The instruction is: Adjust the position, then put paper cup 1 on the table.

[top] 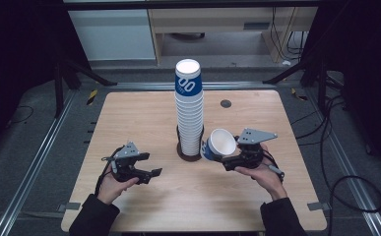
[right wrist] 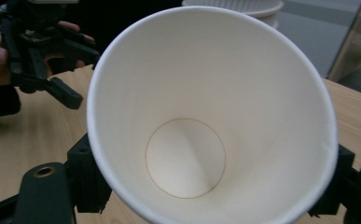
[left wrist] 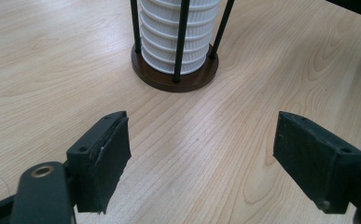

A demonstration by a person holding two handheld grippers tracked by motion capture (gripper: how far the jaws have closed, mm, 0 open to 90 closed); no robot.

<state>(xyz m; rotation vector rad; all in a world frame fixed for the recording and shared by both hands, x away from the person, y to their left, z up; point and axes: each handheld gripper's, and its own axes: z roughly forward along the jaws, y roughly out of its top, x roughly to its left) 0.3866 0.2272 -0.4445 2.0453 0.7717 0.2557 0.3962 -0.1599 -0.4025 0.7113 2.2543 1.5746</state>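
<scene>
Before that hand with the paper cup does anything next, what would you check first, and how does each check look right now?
1. Single cup held in the right gripper, jaws on either side of it: ok.
2. Cup undamaged: its rim looks round and the inside clean in the right gripper view: ok.
3. Left gripper open with nothing between its jaws, ready to help: ok.
4. Cup stack upright in its holder: ok.
5. Held cup clear of the stack: they sit very close in the high view: cannot tell.
6. Wooden table free around the holder: ok.
</scene>
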